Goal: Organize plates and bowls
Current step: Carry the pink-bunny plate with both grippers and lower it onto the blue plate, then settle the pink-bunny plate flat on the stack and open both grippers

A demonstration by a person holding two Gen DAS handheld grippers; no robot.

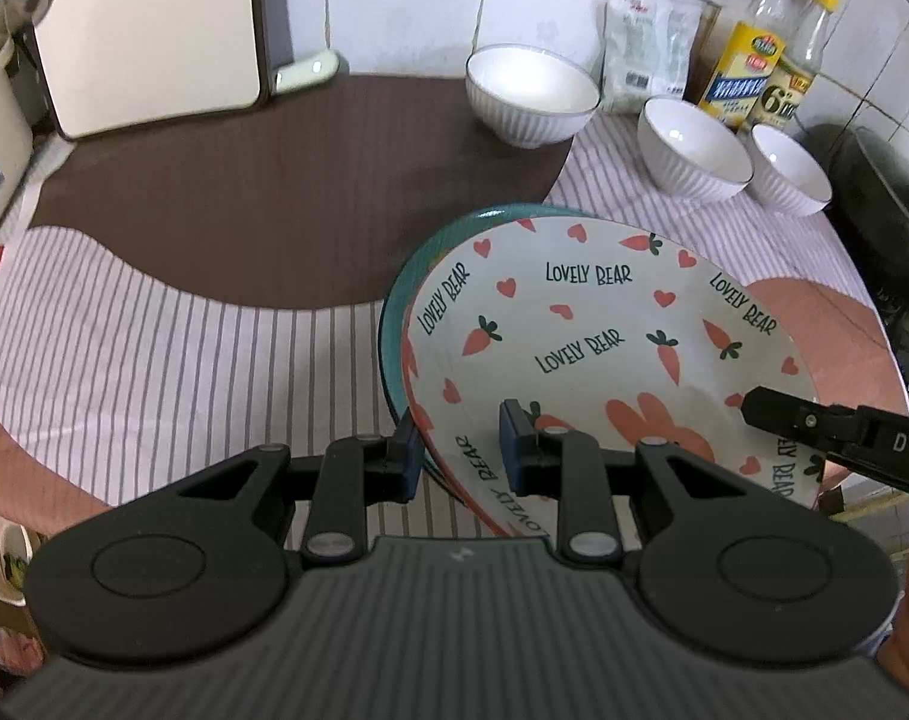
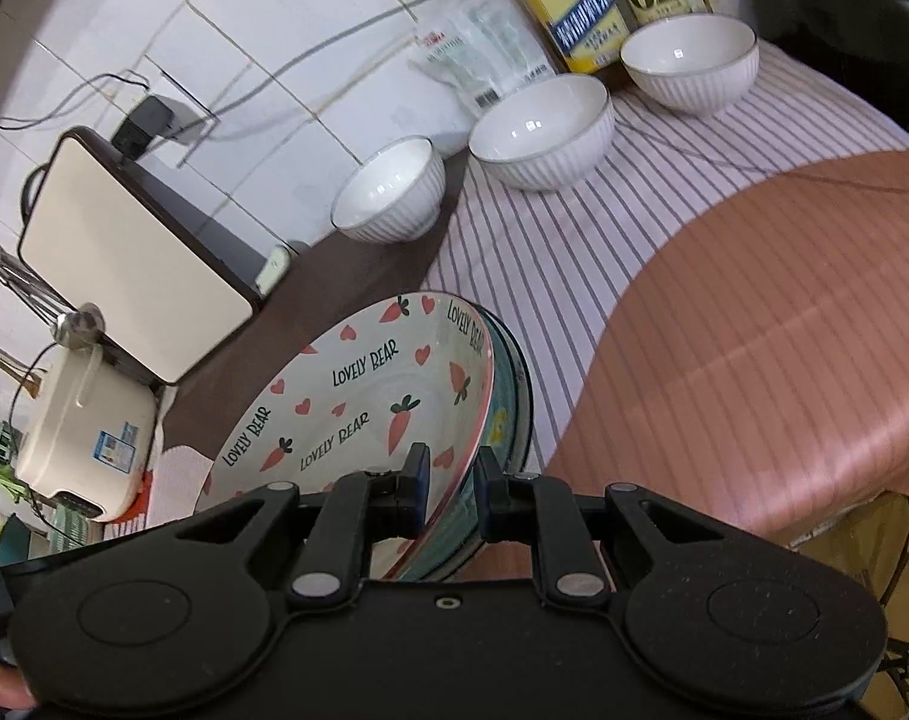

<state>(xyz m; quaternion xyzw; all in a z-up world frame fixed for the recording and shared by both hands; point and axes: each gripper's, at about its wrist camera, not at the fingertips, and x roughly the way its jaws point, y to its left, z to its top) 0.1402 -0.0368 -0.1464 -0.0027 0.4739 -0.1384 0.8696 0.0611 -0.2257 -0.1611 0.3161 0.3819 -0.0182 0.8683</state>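
Observation:
A white plate (image 1: 574,312) printed with carrots, hearts and "LOVELY BEAR" lies stacked on a teal plate (image 1: 394,324), tilted above the striped cloth. My left gripper (image 1: 460,450) is shut on the stack's near-left rim, one finger under and one on top. My right gripper (image 2: 454,486) is shut on the opposite rim of the white plate (image 2: 346,396) and teal plate (image 2: 508,396). One of its fingers (image 1: 778,414) shows on the right in the left wrist view. Three white ribbed bowls (image 1: 532,93) (image 1: 694,147) (image 1: 790,171) stand apart near the tiled wall.
A cream-lidded appliance (image 1: 148,30) leans at the back left on the brown mat (image 1: 274,192). Oil bottles (image 1: 748,60) and a plastic pouch (image 1: 646,48) stand behind the bowls. A black wok (image 1: 874,198) sits at the right. A cream cooker (image 2: 82,426) stands at the left.

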